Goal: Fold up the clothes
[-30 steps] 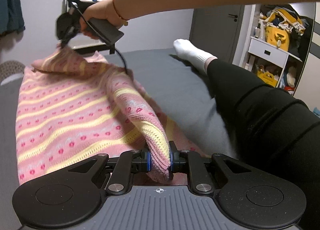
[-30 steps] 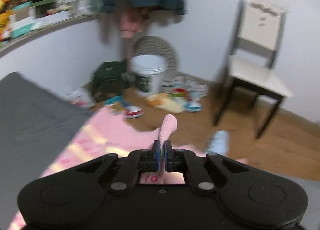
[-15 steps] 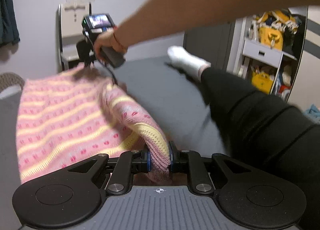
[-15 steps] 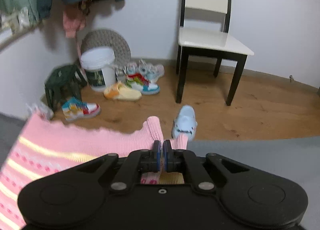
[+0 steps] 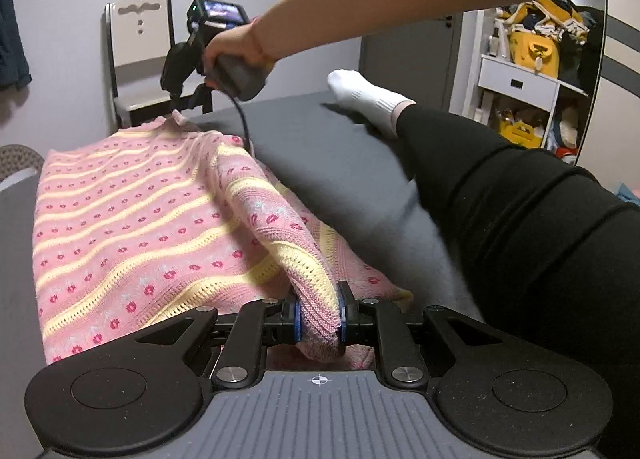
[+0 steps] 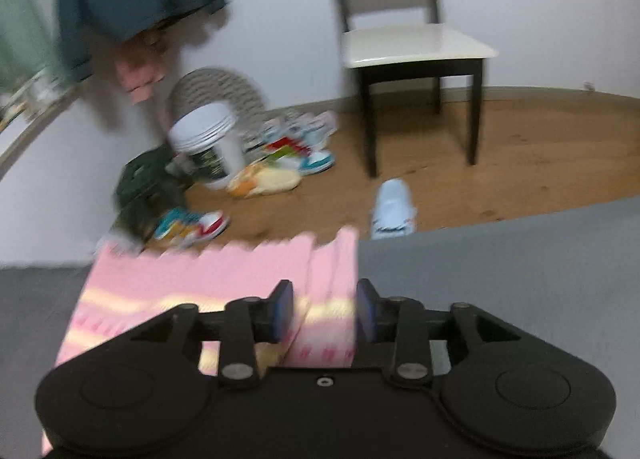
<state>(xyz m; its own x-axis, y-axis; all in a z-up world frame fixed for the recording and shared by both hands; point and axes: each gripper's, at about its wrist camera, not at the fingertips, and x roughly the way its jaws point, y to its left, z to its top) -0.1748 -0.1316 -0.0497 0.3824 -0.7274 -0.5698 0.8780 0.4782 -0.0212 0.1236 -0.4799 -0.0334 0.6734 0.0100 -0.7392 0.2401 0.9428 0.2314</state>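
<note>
The pink knit sweater (image 5: 132, 219), striped yellow and dotted with small red flowers, lies spread on the grey bed (image 5: 328, 151), with its long axis running away from us toward the foot of the bed, where the floor and a chair (image 6: 404, 43) begin. One side of it is doubled over into a raised ridge that runs along that same axis between our two tools. At the near end, our left claw (image 5: 319, 319) is clamped on a thick bunch of the knit, its blue pads pressed into the fabric from both sides. At the far end, our right claw (image 6: 324, 313) sits over the scalloped hem with its jaws apart; in the right wrist view the pink cloth lies between the pads but does not look pinched, though that picture is blurred, so we cannot be sure whether a pad touches it. In the left wrist view the right hand (image 5: 232, 59) holds its tool just above that far corner. We judge that the fold line is laid at the far end and only the near end remains held, so the left hand is the one nearer the work left to do: the cloth extends forward and leftward from its claw. Our legs in black trousers (image 5: 520, 219) stretch along the bed to the right, beside the sweater, apart from its folded edge.
</note>
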